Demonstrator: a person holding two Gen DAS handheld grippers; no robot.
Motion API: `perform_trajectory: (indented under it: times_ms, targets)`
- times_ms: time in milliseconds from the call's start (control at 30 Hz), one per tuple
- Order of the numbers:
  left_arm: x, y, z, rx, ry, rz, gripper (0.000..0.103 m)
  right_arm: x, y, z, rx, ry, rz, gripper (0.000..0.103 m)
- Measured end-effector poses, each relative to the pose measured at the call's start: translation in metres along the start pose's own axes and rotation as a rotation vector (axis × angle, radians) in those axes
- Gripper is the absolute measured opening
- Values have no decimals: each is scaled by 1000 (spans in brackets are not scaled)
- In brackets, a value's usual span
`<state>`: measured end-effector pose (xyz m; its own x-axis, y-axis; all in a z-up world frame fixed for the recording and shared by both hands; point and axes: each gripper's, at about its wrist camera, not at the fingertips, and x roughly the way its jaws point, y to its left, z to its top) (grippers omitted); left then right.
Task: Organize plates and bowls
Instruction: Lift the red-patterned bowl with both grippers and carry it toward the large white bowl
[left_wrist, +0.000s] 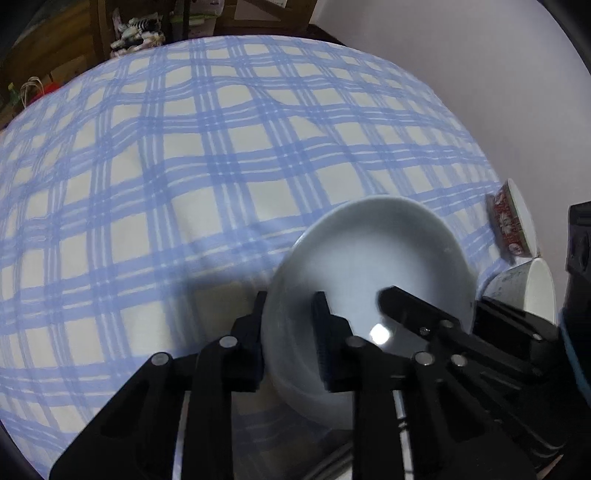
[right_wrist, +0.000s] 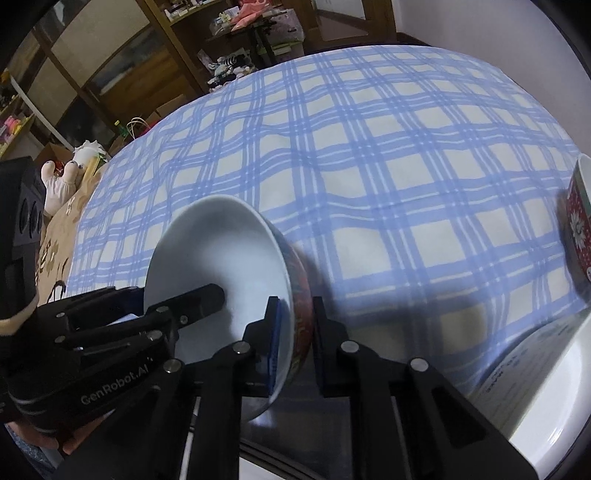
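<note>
Left gripper (left_wrist: 290, 325) pinches the near wall of the bowl (left_wrist: 373, 258) at lower centre of its own view: one finger outside, one inside, pads tight on the porcelain. Right gripper (right_wrist: 295, 325) clamps the opposite wall of the same bowl (right_wrist: 221, 251), blue-padded finger inside, other finger against the red patterned outside. Both sets of jaws nearly closed, with only the bowl's wall between them. Bowl white inside, tilted, at lower centre of both views over the blue-and-cream checked tablecloth (left_wrist: 184, 166). White lettering "GenRobot.AI" reads on the left gripper's body at lower left of the right wrist view. A red patterned cup (right_wrist: 578, 218) stands at that view's right edge. A white plate (right_wrist: 546, 387) at lower right carries small print, too blurred to read. Soft toy (right_wrist: 62, 177) at left, wooden shelving upper left.
</note>
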<state>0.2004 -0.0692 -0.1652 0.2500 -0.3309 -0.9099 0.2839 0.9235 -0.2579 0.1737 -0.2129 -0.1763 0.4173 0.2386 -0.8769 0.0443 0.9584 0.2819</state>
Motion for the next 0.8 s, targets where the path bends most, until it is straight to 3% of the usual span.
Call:
perform_trajectory:
  times_ms: [200, 567, 800]
  targets:
    - [-8, 7, 3, -66, -10, -68, 19, -5, -10, 1, 62, -5, 56, 15]
    - [-44, -16, -3, -24, -60, -63, 19, -45, -13, 4, 66, -49, 92, 14]
    - [-64, -40, -11, 20, -75, -29, 19, -78, -12, -2, 33, -70, 66, 14]
